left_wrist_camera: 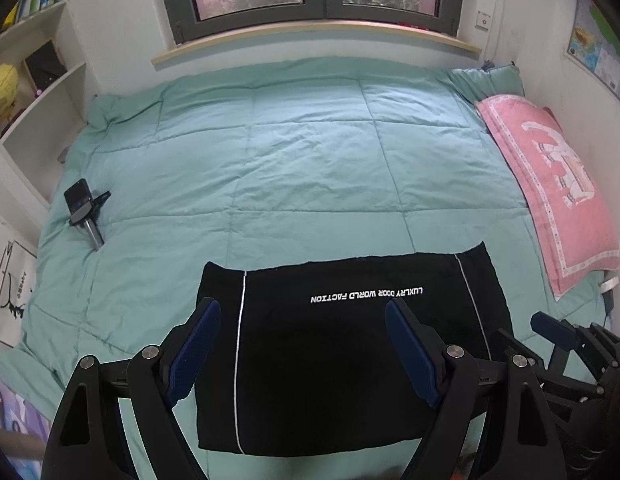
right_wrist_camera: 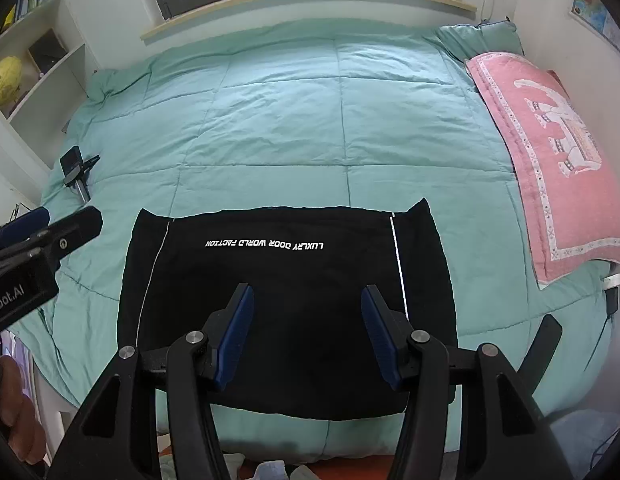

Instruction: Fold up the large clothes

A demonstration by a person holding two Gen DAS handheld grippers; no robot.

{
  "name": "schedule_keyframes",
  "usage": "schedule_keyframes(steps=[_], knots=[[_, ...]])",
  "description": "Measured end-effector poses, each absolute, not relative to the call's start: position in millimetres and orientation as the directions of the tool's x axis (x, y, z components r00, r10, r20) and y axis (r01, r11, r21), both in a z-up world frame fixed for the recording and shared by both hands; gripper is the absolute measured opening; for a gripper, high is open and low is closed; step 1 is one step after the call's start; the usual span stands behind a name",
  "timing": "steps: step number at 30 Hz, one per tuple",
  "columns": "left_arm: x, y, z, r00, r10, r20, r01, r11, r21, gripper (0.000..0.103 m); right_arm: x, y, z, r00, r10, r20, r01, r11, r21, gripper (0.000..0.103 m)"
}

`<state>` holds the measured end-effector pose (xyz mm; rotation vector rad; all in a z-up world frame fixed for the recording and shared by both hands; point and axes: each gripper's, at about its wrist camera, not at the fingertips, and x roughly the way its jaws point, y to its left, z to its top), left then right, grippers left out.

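Overhead, the left gripper (left_wrist_camera: 302, 312) hangs with its jaws spread wide and empty, and the right gripper (right_wrist_camera: 308, 300) likewise parted, pinching nothing. Below both lies the black garment (right_wrist_camera: 286, 312), folded flat at the near edge of the teal quilt (right_wrist_camera: 310, 120), a pink pillow (right_wrist_camera: 549, 152) well to its right.

Two wrist views, steeply downward, side by side — same bed (left_wrist_camera: 310, 140).
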<state>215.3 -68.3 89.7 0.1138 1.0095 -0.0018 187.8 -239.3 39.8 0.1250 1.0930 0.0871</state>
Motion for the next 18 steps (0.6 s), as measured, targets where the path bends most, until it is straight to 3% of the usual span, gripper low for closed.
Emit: schedule_keyframes(steps=[18], knots=[[223.8, -67.5, 83.2, 0.530, 0.081, -0.844, 0.036, 0.992, 0.118, 0.085, 198.9, -232.6, 28.3, 0.434, 0.164, -0.886, -0.030, 0.985, 0.168, 0.059]])
